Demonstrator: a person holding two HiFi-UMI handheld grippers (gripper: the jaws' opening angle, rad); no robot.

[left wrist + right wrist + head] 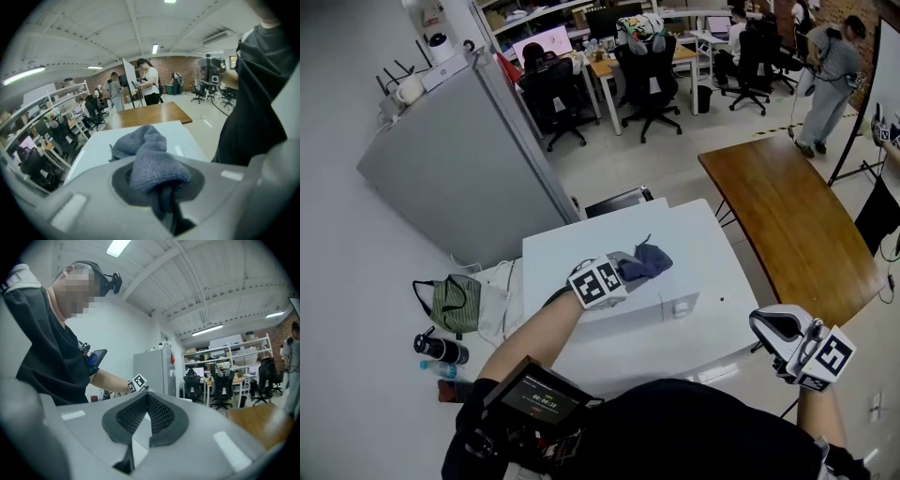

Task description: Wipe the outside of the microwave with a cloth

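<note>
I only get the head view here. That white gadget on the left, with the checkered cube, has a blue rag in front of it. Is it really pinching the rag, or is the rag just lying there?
Observer: It is pinching it. In the left gripper view, the left gripper's jaws are closed on a bunched fold of the blue cloth. The rest of the cloth spills forward onto the white surface.
Visitor: And the other gadget, low on the right? I see only its back.
Observer: The right gripper view shows the right gripper's jaws shut, tips touching, with nothing between them.
</note>
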